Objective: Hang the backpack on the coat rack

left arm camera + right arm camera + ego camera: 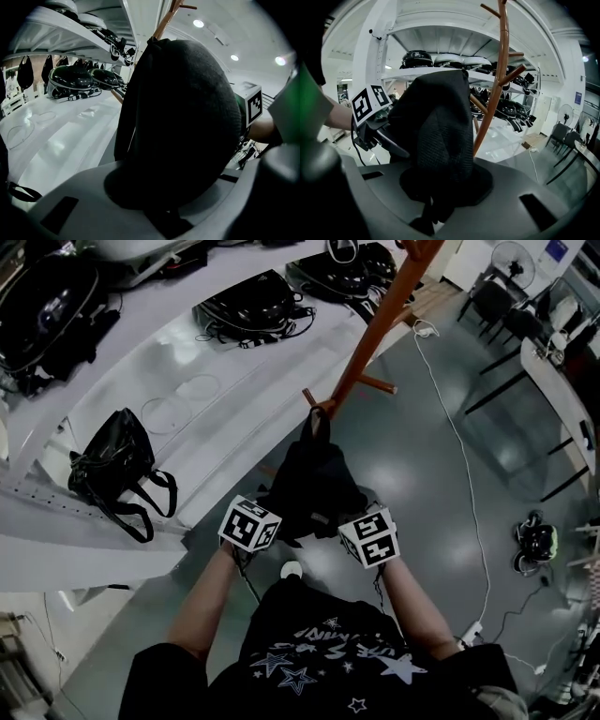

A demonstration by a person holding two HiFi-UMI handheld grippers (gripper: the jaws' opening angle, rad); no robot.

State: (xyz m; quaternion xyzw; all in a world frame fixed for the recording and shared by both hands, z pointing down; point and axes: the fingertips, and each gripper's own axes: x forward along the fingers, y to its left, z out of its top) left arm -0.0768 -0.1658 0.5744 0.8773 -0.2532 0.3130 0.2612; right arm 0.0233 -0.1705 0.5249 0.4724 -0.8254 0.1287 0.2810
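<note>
Claws clenched, my left claw (161, 206) and right claw (440, 201) both on black fabric backpack (314, 484), top loop by low peg of orange-brown wooden coat rack (375, 329)

To your left, the white shelf (234, 399) carries a black handbag (112, 460) near its front edge, and dark helmets (251, 301) rest on the tiers farther back. On the glossy grey floor (441, 502), a white cable (459, 456) trails to a power strip (472, 632).
</note>
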